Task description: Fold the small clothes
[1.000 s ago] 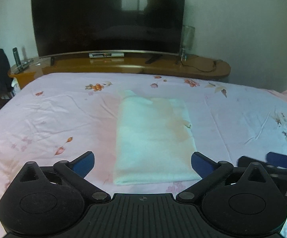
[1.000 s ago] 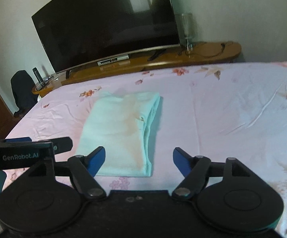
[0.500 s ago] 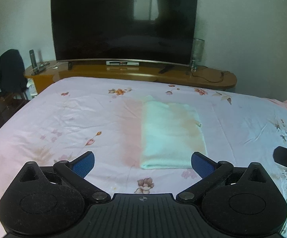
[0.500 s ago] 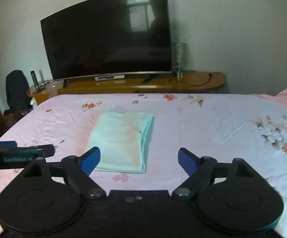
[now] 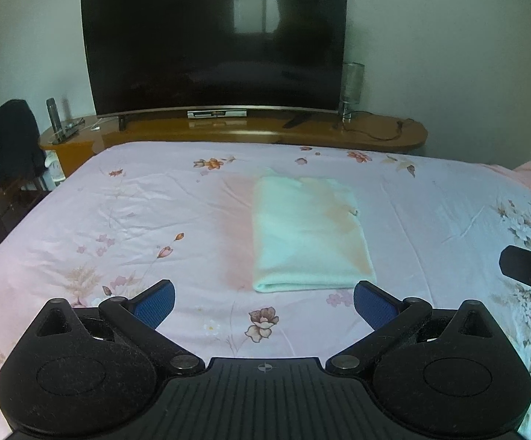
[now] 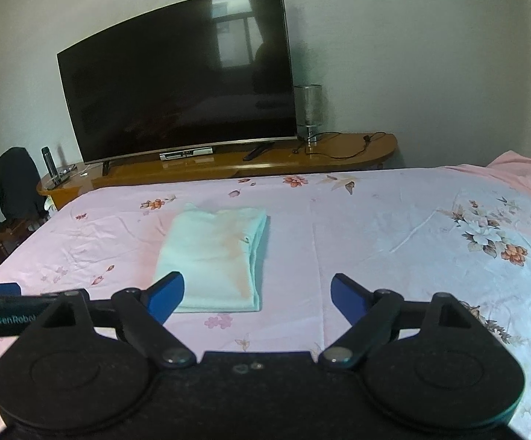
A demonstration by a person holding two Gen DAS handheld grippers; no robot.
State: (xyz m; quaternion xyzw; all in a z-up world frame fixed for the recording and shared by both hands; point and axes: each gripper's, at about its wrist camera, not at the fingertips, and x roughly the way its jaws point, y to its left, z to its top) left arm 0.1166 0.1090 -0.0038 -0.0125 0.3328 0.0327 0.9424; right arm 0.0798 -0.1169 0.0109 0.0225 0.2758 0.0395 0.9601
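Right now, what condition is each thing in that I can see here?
Pale green garment: folded, flat on the bed, untouched.
Bed sheet: spread out, slightly wrinkled.
Television: screen dark.
Left tool: open, holding nothing.
Right tool: open, holding nothing, jaws just widened.

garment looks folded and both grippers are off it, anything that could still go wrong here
Two small risks. The folded garment has stacked layers loose along one side edge, plain in the right wrist view; a nudge could splay them. Both the left gripper and the right gripper, whose jaws have just been opening, are open and empty close to its near edge, so a careless sweep could catch it. The sheet is wrinkled, so sliding it may undo the fold.
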